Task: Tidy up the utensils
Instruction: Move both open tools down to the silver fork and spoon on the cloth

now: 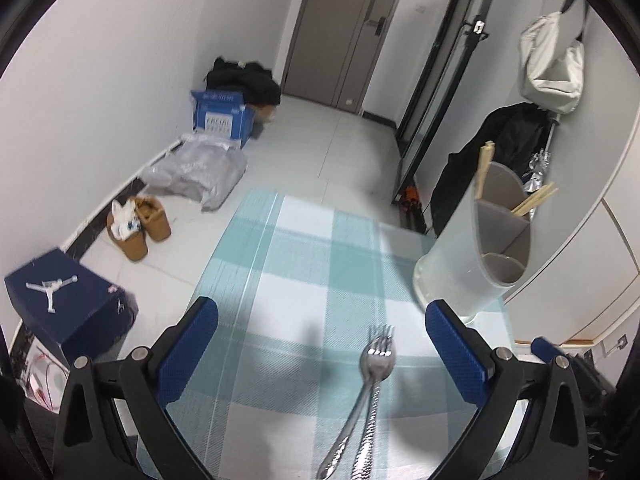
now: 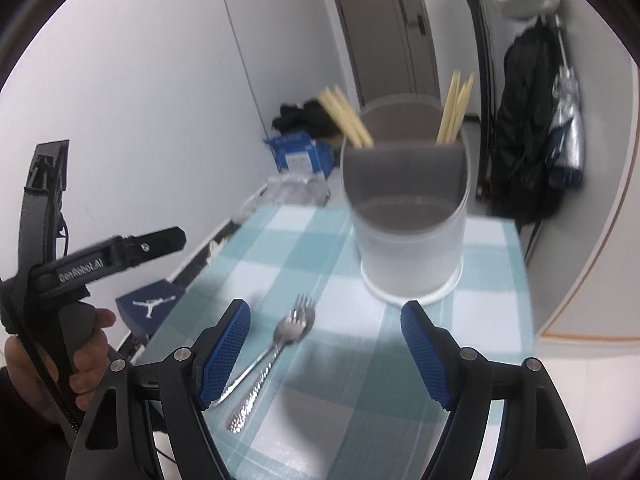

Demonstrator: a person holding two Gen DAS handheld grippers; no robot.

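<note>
The worktop under its teal-and-white checked cloth carries everything. At its far right stands the frosted white plastic utensil holder with grey dividers, pale wooden chopsticks leaning out of its two rear compartments while the front one looks empty (likely kept for cutlery). Both grippers hang above the cloth; the left gripper has its blue-padded fingers spread wide with nothing between the pads, and the right gripper is likewise spread and empty. Two silver forks with hammered handles lie together flat just in front of the holder, long axes nearly parallel, tines towards it, handles towards the person.
</note>
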